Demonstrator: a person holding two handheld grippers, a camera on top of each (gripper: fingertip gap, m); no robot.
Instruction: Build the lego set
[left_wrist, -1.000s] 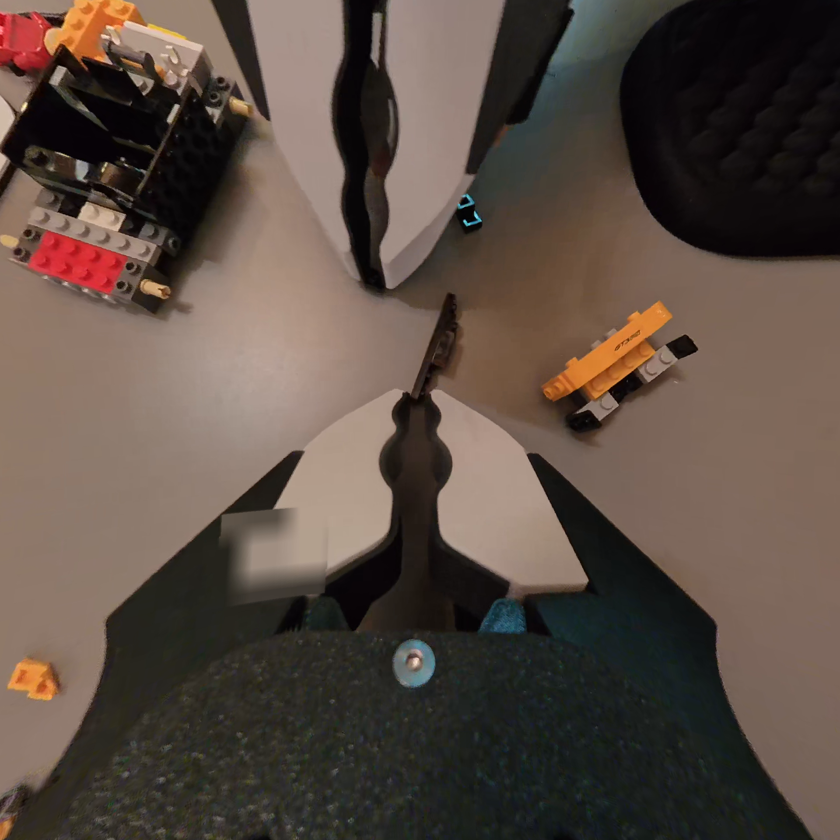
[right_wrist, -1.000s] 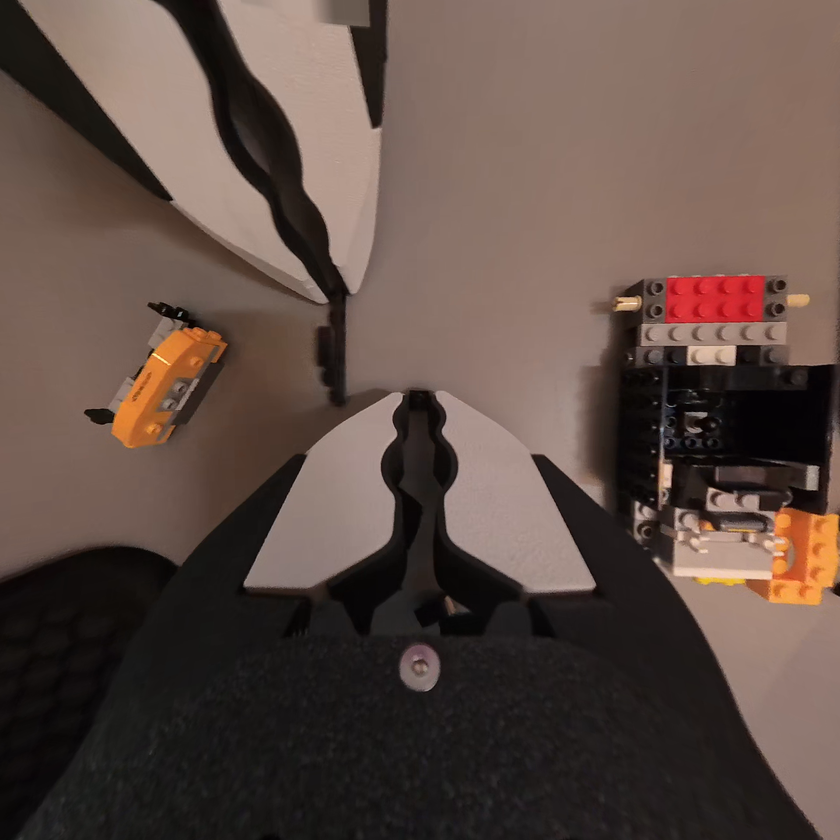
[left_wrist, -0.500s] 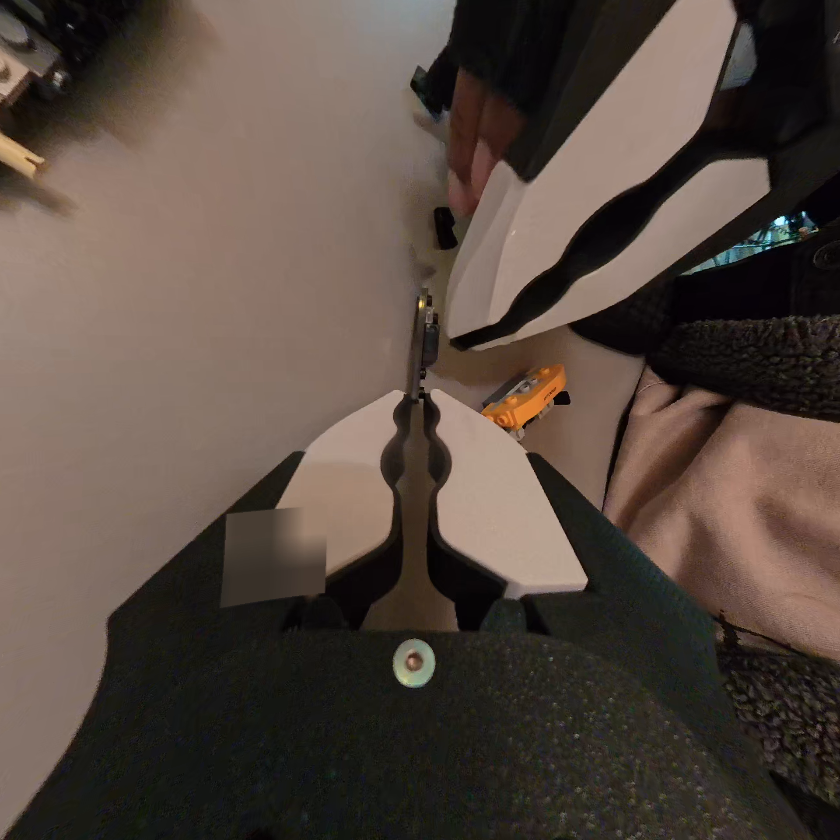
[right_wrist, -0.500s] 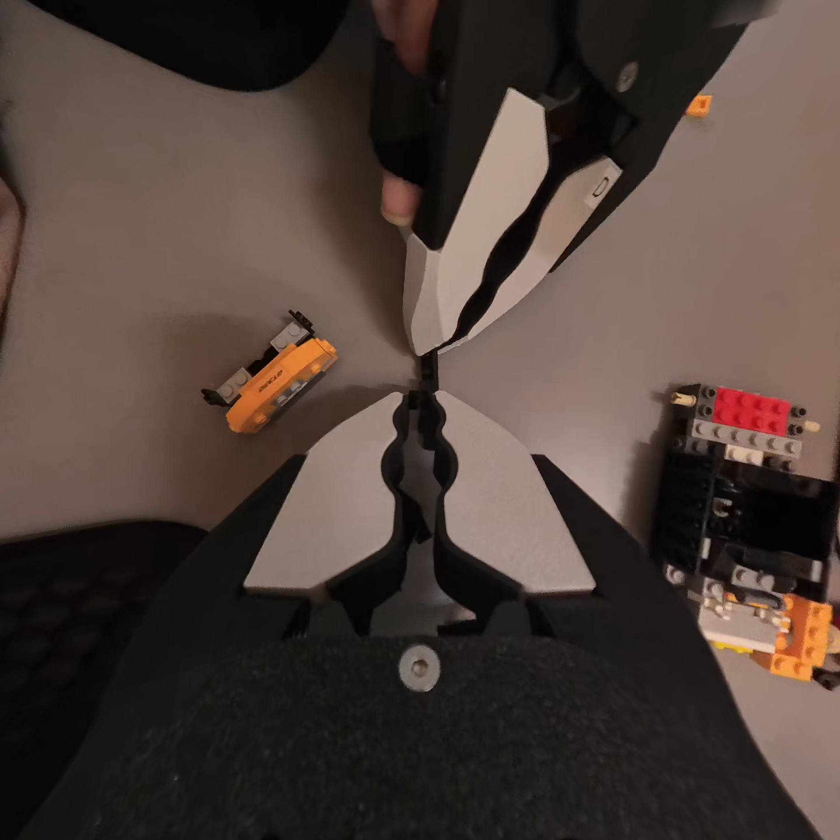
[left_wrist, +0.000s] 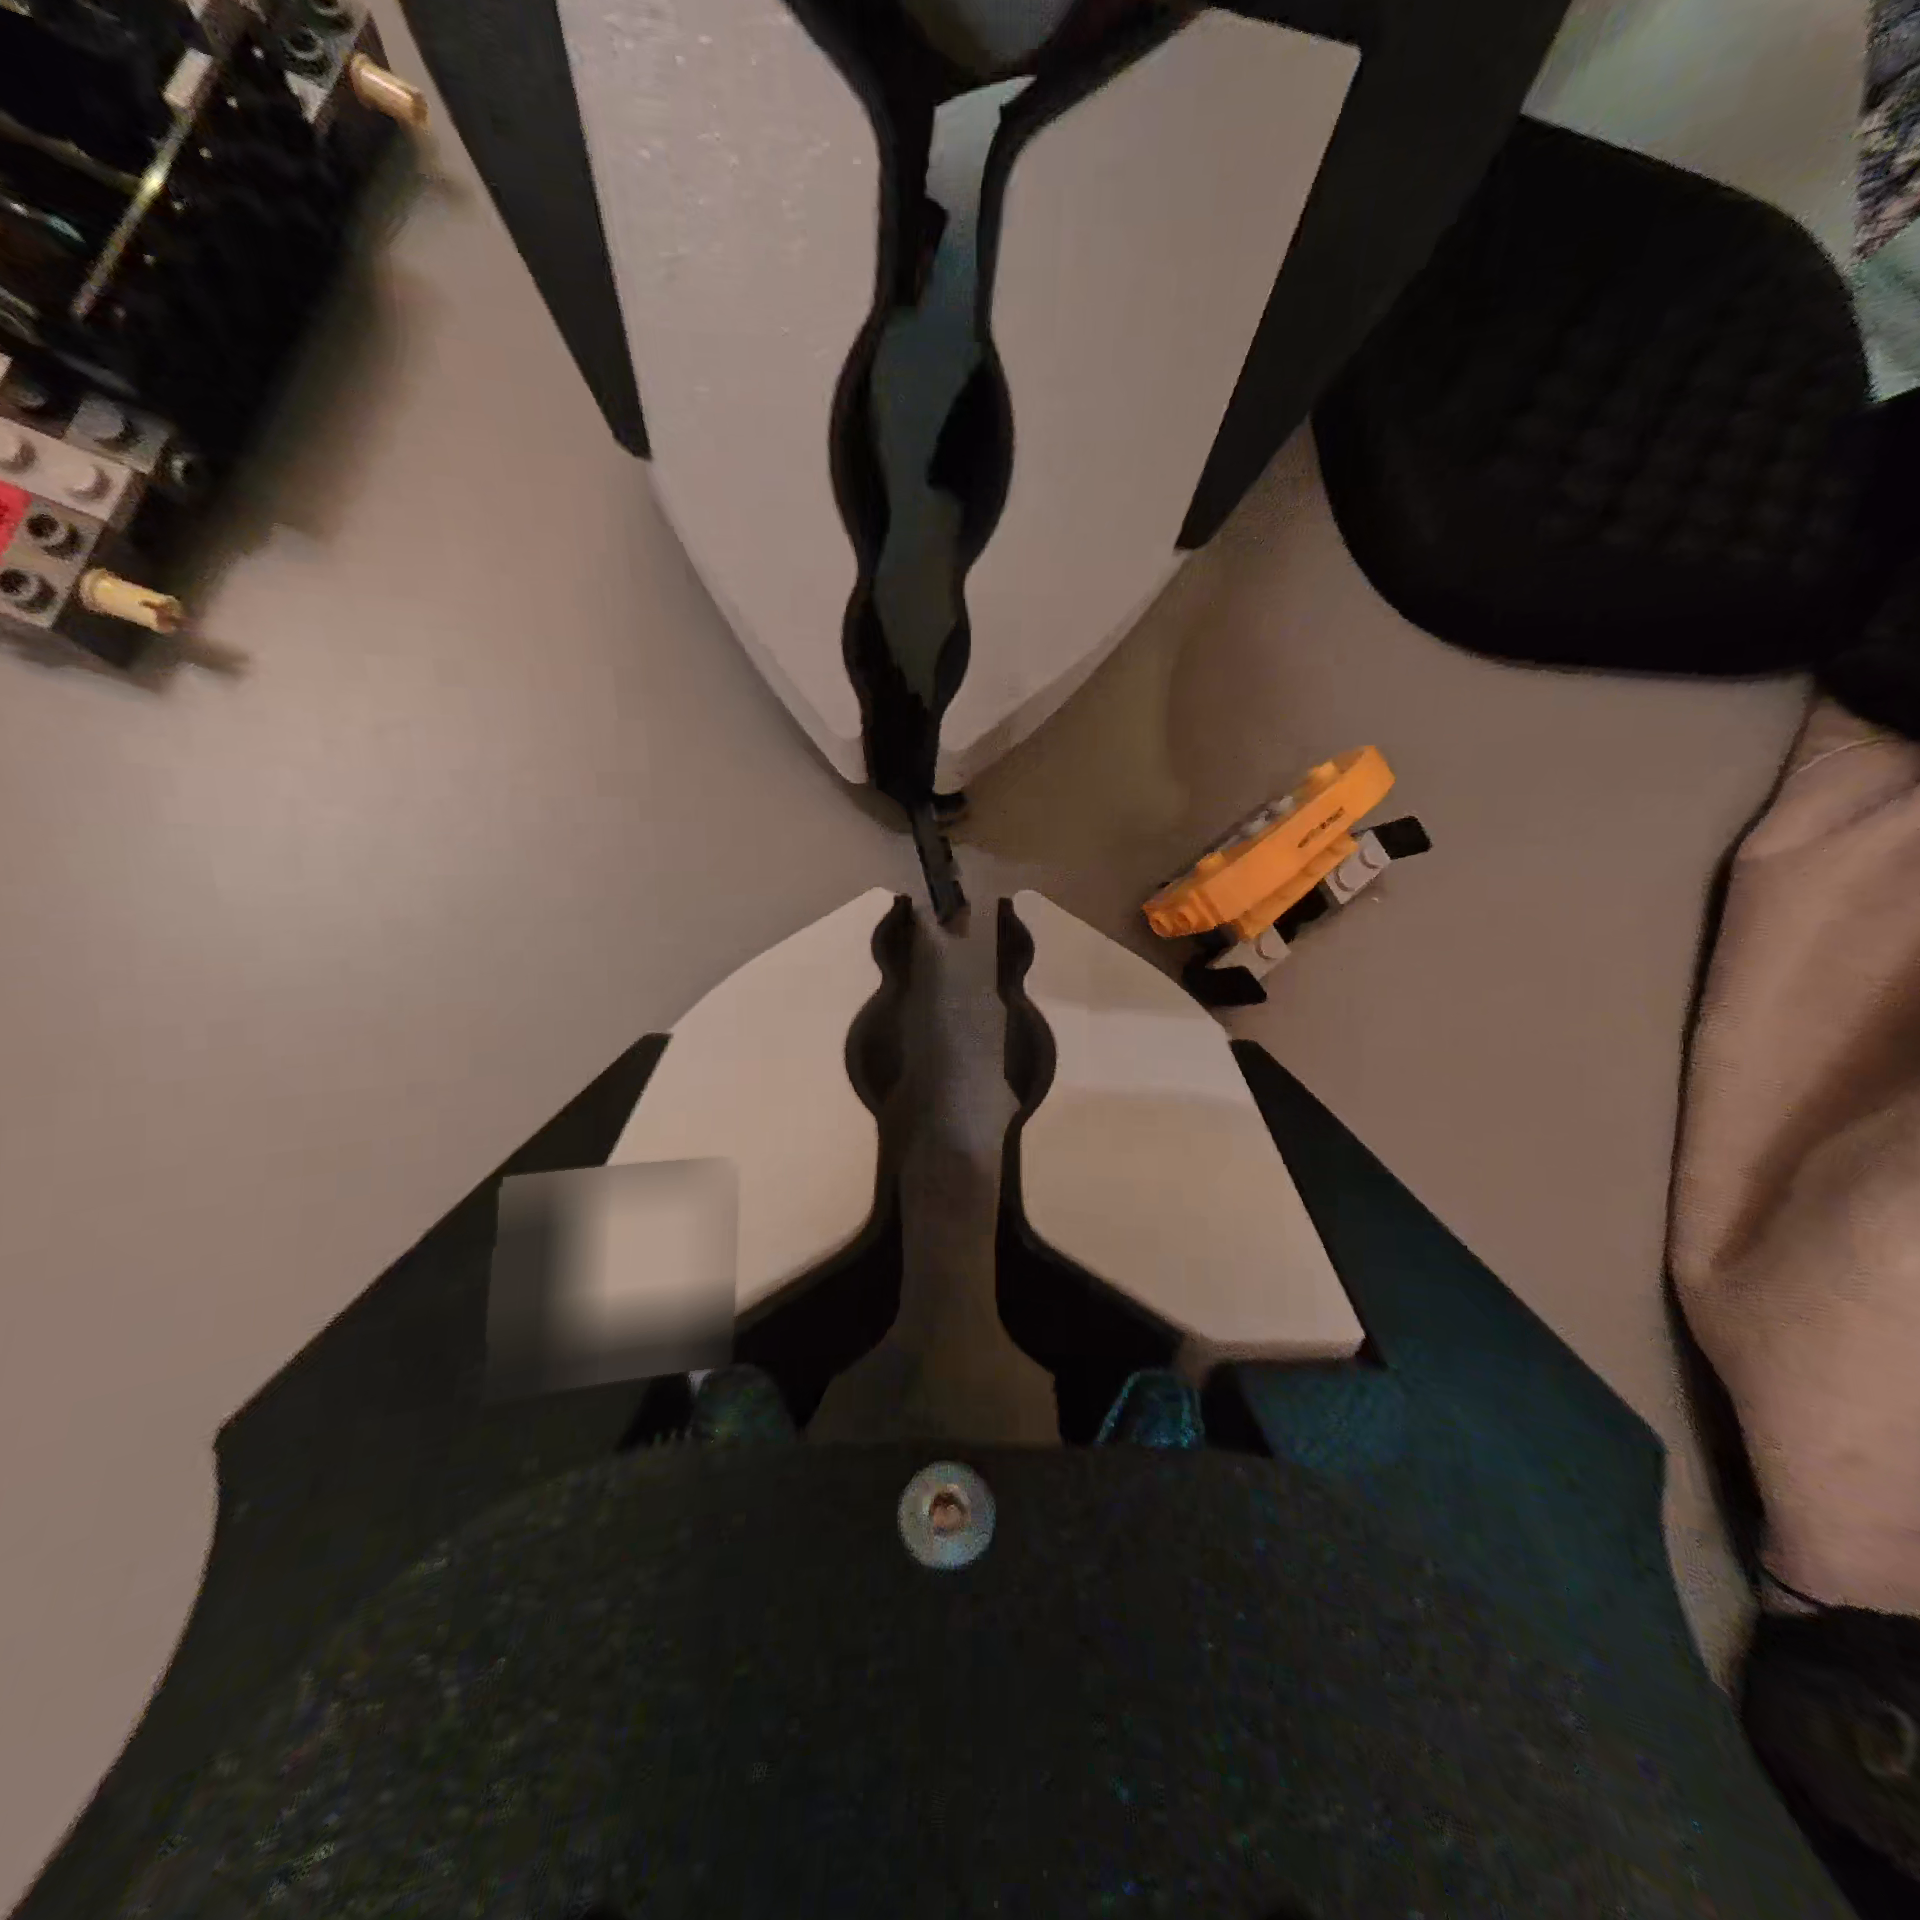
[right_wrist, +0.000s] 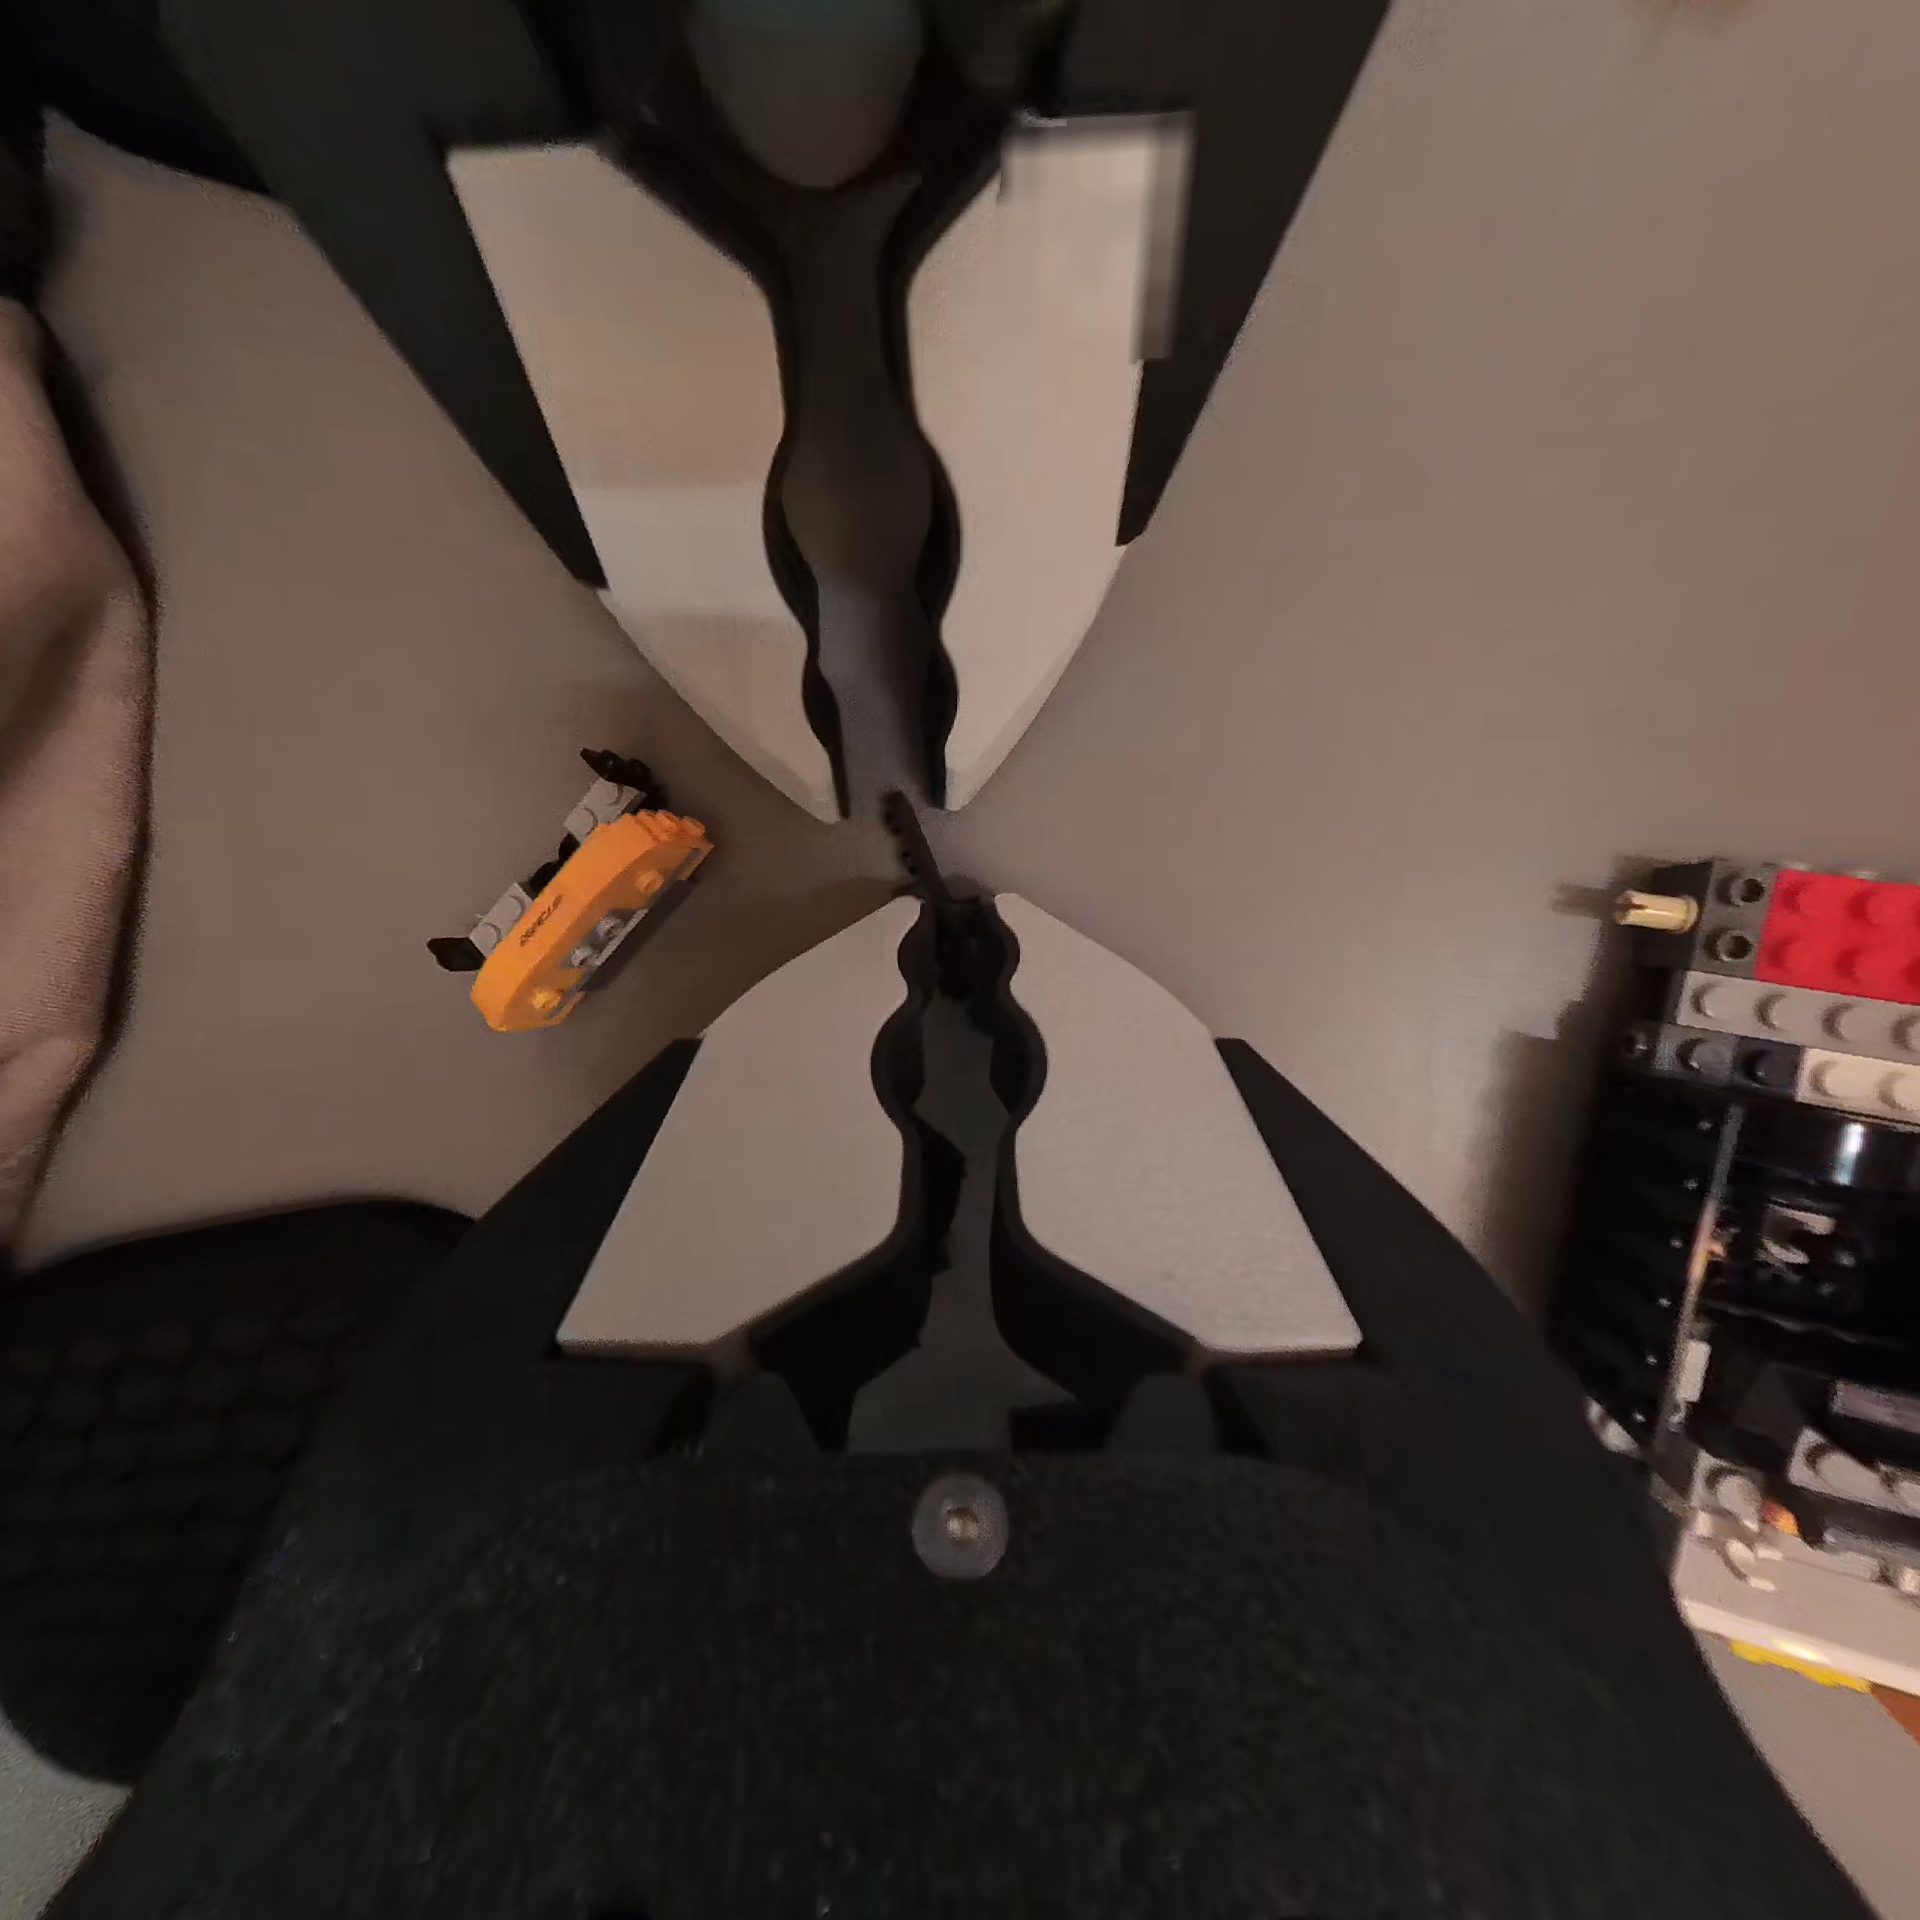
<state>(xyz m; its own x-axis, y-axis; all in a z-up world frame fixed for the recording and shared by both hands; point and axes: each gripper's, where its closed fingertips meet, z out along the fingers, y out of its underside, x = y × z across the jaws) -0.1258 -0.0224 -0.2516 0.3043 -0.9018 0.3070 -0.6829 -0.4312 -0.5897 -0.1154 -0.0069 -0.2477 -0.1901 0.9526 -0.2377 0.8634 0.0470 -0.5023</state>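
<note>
A thin black lego piece (left_wrist: 938, 868) hangs between the two grippers, which face each other tip to tip above the grey table. My right gripper (right_wrist: 956, 904) is shut on one end of the piece (right_wrist: 909, 842). It shows at the top of the left wrist view (left_wrist: 909, 774). My left gripper (left_wrist: 951, 904) is slightly open, and the piece's free end lies in the gap between its tips. It shows at the top of the right wrist view (right_wrist: 888, 805). An orange and grey sub-assembly (left_wrist: 1278, 862) lies on the table beside the tips (right_wrist: 582, 925).
The main black build with red and grey bricks and tan pins (right_wrist: 1787, 1143) stands to one side, at the left edge of the left wrist view (left_wrist: 125, 312). A black textured pad (left_wrist: 1590, 416) and a person's pale clothing (left_wrist: 1818, 1143) border the other side. Only a small space, under 4 cm, lies between the two pairs of fingers.
One second ago my left gripper alone held the black piece. The right gripper then closed on its other end, and my left gripper has now opened off it.
</note>
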